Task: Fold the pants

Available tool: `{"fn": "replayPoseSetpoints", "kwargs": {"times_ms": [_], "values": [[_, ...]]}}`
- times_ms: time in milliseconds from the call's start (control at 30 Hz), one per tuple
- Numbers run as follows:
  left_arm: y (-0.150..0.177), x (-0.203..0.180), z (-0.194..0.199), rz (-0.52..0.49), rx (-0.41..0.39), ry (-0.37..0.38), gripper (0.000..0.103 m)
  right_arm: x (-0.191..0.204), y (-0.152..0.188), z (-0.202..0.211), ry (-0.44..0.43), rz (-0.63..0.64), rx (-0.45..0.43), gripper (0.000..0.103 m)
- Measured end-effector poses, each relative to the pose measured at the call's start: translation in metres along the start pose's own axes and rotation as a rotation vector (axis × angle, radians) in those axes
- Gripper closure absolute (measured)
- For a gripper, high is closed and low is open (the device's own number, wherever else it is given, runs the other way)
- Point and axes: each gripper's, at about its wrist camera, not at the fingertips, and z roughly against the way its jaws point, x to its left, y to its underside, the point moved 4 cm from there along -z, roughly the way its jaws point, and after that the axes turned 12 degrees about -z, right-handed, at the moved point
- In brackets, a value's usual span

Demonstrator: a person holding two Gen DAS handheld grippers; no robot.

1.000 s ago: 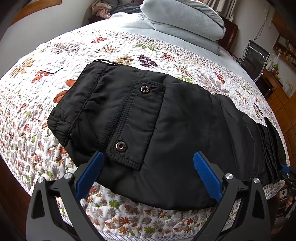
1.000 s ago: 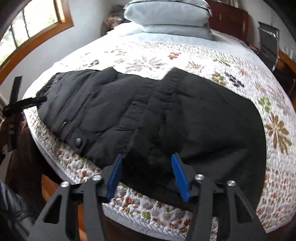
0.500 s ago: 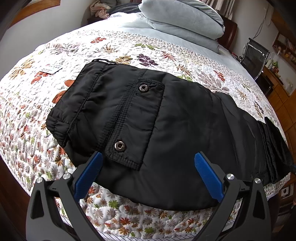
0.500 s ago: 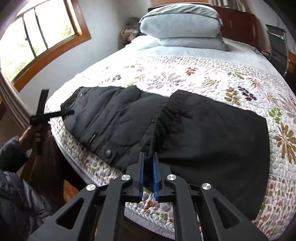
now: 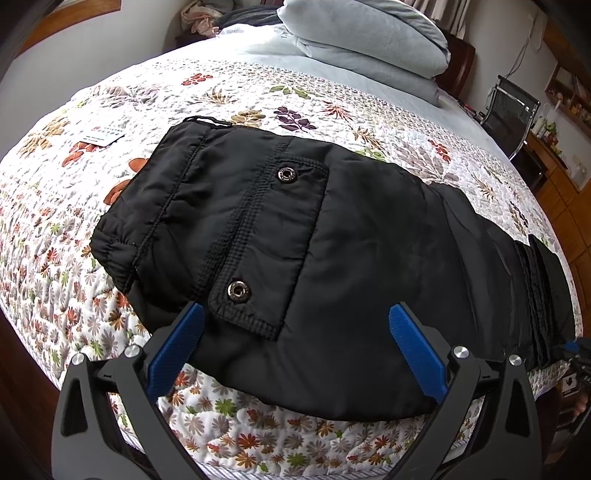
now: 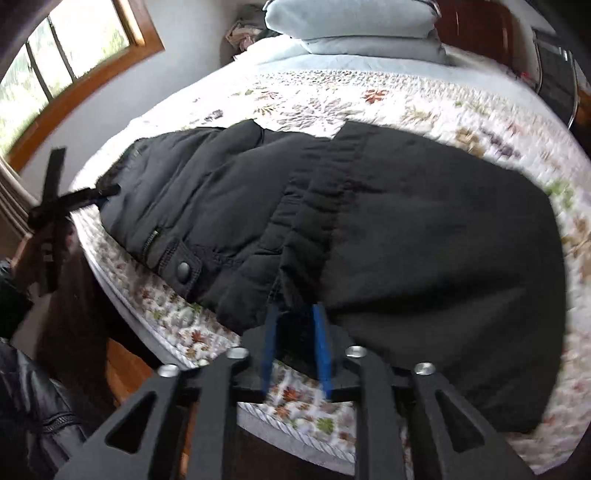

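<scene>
pants [image 5: 369, 236]: solid black, matte; two dark metal snaps on the pocket flap. quilt [image 5: 258, 92]: white ground, printed with leaves and flowers in rust red, orange, olive green, purple and brown. pillows [image 5: 362, 33]: plain pale blue-grey, sheet below them the same. left gripper [image 5: 295, 347]: black frame, blue finger pads, silver screws. right gripper [image 6: 295, 343]: same black and blue. window frame [image 6: 88, 81]: orange-brown wood.

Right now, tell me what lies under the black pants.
Under the black pants lies the floral quilt, showing all around them up to the bed edge. The quilt directly beneath is covered, so anything lying there cannot be seen.
</scene>
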Motion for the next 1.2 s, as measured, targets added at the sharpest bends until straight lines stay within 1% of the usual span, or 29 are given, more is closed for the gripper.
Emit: {"fn": "replayPoseSetpoints", "kwargs": {"times_ms": [67,100,133,167,233,300,333,367,433,533,567,633,667,733,800,833,867,900,967,1000,1033,1067,1100,1167,1200], "values": [[0.000,0.000,0.000,-0.006,0.005,0.001,0.003,-0.001,-0.009,0.023,0.044,0.032,-0.063,0.058],[0.000,-0.001,0.000,-0.005,0.007,0.000,0.003,-0.004,-0.013,0.030,0.049,0.027,-0.083,0.053],[-0.001,0.000,0.000,-0.002,0.007,-0.001,0.003,-0.013,-0.021,0.042,0.064,0.012,-0.112,0.045],[-0.001,0.000,0.000,0.001,0.006,-0.001,0.003,-0.022,-0.027,0.049,0.077,0.002,-0.128,0.040],[-0.001,0.000,0.000,0.005,0.002,0.002,0.003,-0.044,-0.042,0.058,0.093,-0.024,-0.154,0.037],[-0.001,0.001,0.000,0.003,-0.001,0.003,0.003,-0.085,-0.063,0.058,0.067,-0.106,-0.153,0.036],[-0.001,0.001,0.000,0.001,-0.002,0.002,0.003,-0.100,-0.070,0.055,0.055,-0.146,-0.141,0.035],[0.000,0.000,0.000,0.000,-0.001,-0.001,0.003,-0.126,-0.080,0.047,0.055,-0.210,-0.115,0.035],[0.000,-0.001,0.001,-0.005,-0.001,-0.006,0.003,-0.167,-0.092,0.030,0.046,-0.287,-0.069,0.035],[0.000,-0.001,0.001,-0.006,-0.001,-0.007,0.003,-0.198,-0.095,0.011,0.029,-0.350,-0.021,0.033],[0.000,-0.001,0.001,-0.005,-0.002,-0.008,0.003,-0.212,-0.094,0.004,0.015,-0.395,-0.005,0.030],[0.000,-0.001,-0.001,-0.013,0.000,-0.011,0.003,-0.227,-0.093,-0.004,-0.015,-0.453,0.013,0.030],[0.000,-0.002,-0.001,-0.022,0.001,-0.014,0.003,-0.234,-0.092,-0.009,-0.049,-0.478,0.025,0.027],[0.000,-0.004,-0.002,-0.041,-0.002,-0.022,0.003,-0.241,-0.091,-0.018,-0.120,-0.518,0.046,0.025],[-0.001,-0.005,-0.001,-0.054,-0.011,-0.030,0.003,-0.244,-0.090,-0.029,-0.227,-0.564,0.083,0.025],[-0.001,-0.005,-0.001,-0.053,-0.016,-0.033,0.003,-0.245,-0.088,-0.036,-0.264,-0.581,0.102,0.025],[-0.001,-0.005,0.000,-0.051,-0.019,-0.033,0.003,-0.243,-0.088,-0.039,-0.272,-0.589,0.106,0.025],[-0.001,-0.005,0.000,-0.048,-0.021,-0.033,0.003,-0.241,-0.087,-0.044,-0.313,-0.598,0.118,0.024],[-0.001,-0.003,0.001,-0.039,-0.029,-0.026,0.003,-0.236,-0.086,-0.050,-0.339,-0.613,0.125,0.024],[-0.002,-0.003,0.002,-0.035,-0.033,-0.023,0.003,-0.234,-0.085,-0.051,-0.331,-0.611,0.123,0.025],[-0.002,-0.002,0.003,-0.029,-0.035,-0.019,0.003,-0.233,-0.086,-0.050,-0.320,-0.606,0.115,0.031],[-0.003,-0.001,0.003,-0.021,-0.036,-0.014,0.003,-0.232,-0.086,-0.049,-0.323,-0.609,0.110,0.043],[-0.004,0.000,0.003,-0.011,-0.038,-0.010,0.003,-0.232,-0.086,-0.047,-0.317,-0.615,0.103,0.048],[-0.006,0.002,0.004,0.006,-0.040,-0.006,0.003,-0.230,-0.085,-0.042,-0.304,-0.606,0.089,0.064],[-0.007,0.002,0.003,0.014,-0.036,-0.006,0.003,-0.231,-0.085,-0.039,-0.301,-0.605,0.084,0.068]]}}
